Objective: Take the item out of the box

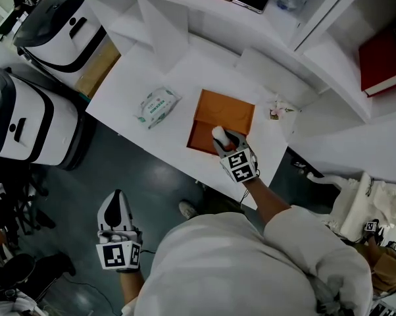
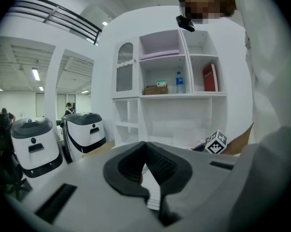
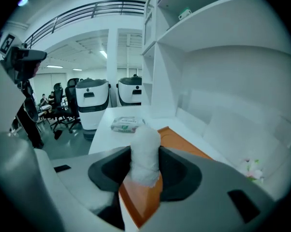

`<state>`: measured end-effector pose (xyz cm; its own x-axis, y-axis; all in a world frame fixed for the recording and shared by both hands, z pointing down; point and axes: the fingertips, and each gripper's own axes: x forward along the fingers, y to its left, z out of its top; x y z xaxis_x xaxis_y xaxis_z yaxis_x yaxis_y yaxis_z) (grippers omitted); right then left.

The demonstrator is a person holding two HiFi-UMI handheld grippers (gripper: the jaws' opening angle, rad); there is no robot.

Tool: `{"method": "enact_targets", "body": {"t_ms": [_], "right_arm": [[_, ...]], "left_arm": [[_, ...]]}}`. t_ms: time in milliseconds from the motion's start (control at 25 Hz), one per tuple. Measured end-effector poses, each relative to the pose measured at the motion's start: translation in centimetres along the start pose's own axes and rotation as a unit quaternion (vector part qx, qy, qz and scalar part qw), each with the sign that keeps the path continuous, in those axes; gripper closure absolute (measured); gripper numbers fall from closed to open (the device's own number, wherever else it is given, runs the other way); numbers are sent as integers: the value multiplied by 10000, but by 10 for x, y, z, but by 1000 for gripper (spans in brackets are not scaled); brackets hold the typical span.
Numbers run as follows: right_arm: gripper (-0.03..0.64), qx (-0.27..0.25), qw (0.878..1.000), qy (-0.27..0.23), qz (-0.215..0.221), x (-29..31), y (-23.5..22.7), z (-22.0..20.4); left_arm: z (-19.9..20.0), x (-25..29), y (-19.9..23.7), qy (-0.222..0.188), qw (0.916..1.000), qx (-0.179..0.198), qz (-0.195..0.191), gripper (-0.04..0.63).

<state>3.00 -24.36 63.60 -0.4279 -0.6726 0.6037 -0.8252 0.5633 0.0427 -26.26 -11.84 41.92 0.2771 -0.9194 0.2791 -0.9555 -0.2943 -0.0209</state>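
Observation:
An open orange box (image 1: pixel 221 120) lies on the white table (image 1: pixel 172 87), its lid folded back. My right gripper (image 1: pixel 223 139) hovers over the box's near edge, shut on a white rolled towel (image 1: pixel 219 134). In the right gripper view the towel (image 3: pixel 145 151) stands upright, pinched between the two jaws, with the orange box (image 3: pixel 184 144) below and beyond it. My left gripper (image 1: pixel 117 210) hangs low off the table's near-left side, over the floor. In the left gripper view its jaws (image 2: pixel 146 164) meet with nothing between them.
A pack of wet wipes (image 1: pixel 156 105) lies on the table left of the box. A small pink-and-white object (image 1: pixel 278 110) sits to the right. White shelving (image 1: pixel 329 38) with a red book (image 1: pixel 384 56) runs behind. Two white robot units (image 1: pixel 33 110) stand to the left.

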Motion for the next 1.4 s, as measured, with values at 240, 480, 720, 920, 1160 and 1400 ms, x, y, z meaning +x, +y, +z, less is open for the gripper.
{"method": "enact_targets", "body": {"t_ms": [240, 480, 720, 920, 1160, 1400], "right_arm": [[426, -158, 9976, -669, -113, -37, 3, 39], [426, -339, 9900, -1350, -231, -77, 5, 82], [426, -422, 9807, -1881, -316, -109, 8, 114], [426, -512, 9709, -2310, -357, -135, 10, 141], [426, -258, 9704, -2371, -391, -161, 15, 161], [426, -352, 9625, -2653, -447, -187, 16, 179]], "left_arm": [[5, 2, -6, -105, 9998, 45, -158, 591], [9, 4, -10, -169, 9994, 74, -287, 591], [10, 7, -11, -216, 9991, 81, -365, 591], [13, 9, -12, -234, 9988, 87, -417, 591], [14, 12, -15, -244, 9985, 103, -474, 591], [15, 15, -20, -254, 9981, 116, -557, 591]]}}
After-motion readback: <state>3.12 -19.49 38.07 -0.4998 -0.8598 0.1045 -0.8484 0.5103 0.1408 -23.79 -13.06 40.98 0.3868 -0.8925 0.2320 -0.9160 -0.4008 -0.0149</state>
